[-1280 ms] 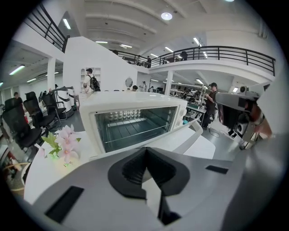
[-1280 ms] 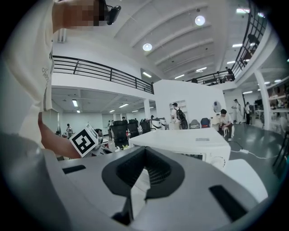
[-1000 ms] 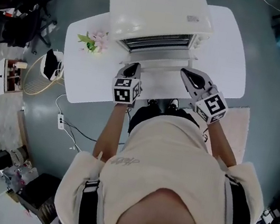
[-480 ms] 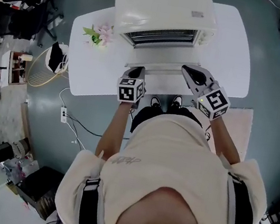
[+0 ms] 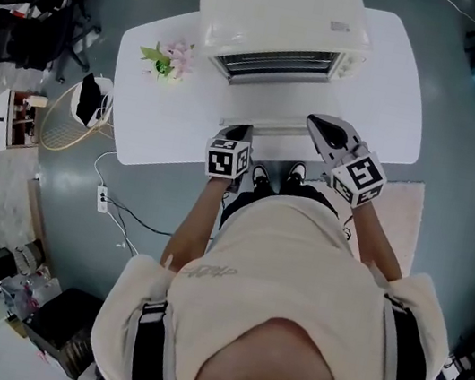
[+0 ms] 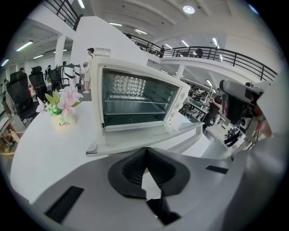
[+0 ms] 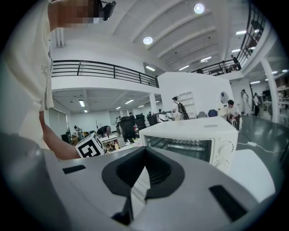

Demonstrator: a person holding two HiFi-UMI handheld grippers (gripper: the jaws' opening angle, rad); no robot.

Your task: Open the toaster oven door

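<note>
The white toaster oven stands at the back of the white table. Its door lies folded down flat, and the wire racks show inside. From the left gripper view, the oven is straight ahead, with the door and its handle just beyond the jaws. My left gripper is shut and holds nothing, close to the door's front edge; whether it touches cannot be told. My right gripper is also shut and holds nothing, hovering off the door's right corner. Its view shows the oven ahead.
A small pot of pink flowers sits on the table left of the oven, also seen from the left gripper. On the floor to the left stands a wire basket. A cable runs under the table's near edge.
My left gripper has drawn back a little toward the table's near edge, away from the oven. The door stays down flat. The right gripper has hardly moved.
</note>
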